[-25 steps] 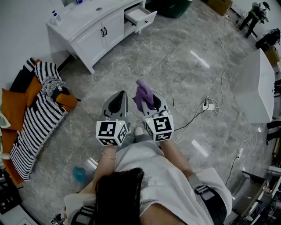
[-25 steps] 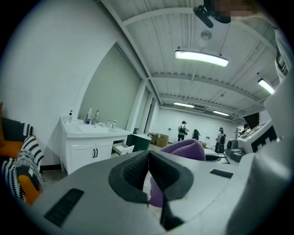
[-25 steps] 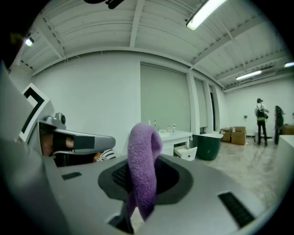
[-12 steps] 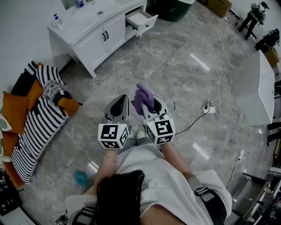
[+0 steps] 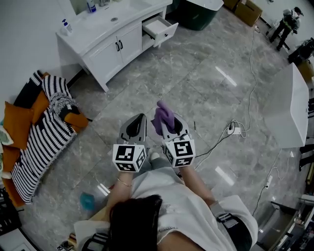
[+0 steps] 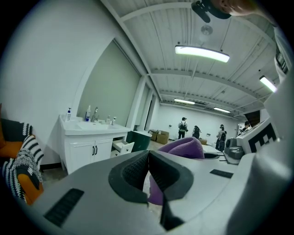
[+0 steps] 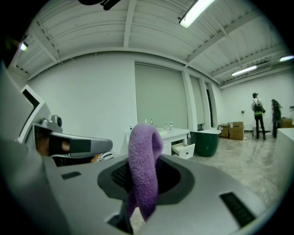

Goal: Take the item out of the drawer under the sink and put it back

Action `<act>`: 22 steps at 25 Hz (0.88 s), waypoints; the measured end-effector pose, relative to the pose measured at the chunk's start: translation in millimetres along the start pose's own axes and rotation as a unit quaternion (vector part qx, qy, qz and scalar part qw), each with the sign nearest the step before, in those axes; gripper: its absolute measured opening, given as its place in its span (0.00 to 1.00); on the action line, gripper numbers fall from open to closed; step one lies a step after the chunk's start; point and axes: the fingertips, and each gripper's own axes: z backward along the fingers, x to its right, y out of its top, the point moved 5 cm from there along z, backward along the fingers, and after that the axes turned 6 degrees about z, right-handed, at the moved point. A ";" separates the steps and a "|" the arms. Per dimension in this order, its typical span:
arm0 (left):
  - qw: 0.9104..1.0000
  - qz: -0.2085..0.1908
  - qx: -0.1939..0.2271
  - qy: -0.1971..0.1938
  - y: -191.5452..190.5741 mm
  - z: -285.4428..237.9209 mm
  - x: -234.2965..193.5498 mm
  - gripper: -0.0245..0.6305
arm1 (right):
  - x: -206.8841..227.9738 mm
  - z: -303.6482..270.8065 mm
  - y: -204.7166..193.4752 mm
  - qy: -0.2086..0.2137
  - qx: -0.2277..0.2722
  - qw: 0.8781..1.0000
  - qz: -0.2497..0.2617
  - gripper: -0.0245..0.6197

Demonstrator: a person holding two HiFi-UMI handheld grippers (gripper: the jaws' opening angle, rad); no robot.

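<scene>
A folded purple cloth (image 5: pixel 162 116) stands up from my right gripper (image 5: pixel 166 122), whose jaws are shut on it; in the right gripper view the purple cloth (image 7: pixel 144 170) droops over the pads. My left gripper (image 5: pixel 138 120) is beside it, jaws shut with nothing between them, and in the left gripper view its jaws (image 6: pixel 149 167) meet. The white sink cabinet (image 5: pixel 105 41) stands far ahead at the upper left, with its drawer (image 5: pixel 159 28) pulled open. The open drawer (image 7: pixel 183 148) also shows in the right gripper view. Both grippers are held over the grey marble floor, well short of the cabinet.
A striped blanket with orange cushions (image 5: pixel 41 120) lies at the left. A cable and power strip (image 5: pixel 234 118) trail on the floor to the right, near a white table (image 5: pixel 288 108). A dark green bin (image 5: pixel 198 12) stands beyond the drawer. People stand far off (image 6: pixel 183 127).
The whole view has shifted forward a little toward the sink cabinet; both grippers sit slightly lower in the head view. The purple cloth stays gripped in the right gripper.
</scene>
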 end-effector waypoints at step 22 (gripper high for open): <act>1.000 -0.013 -0.017 -0.014 16.1 -82.2 -47.3 0.04 | 28.8 -78.1 1.6 -0.008 -0.015 1.000 -0.006 0.20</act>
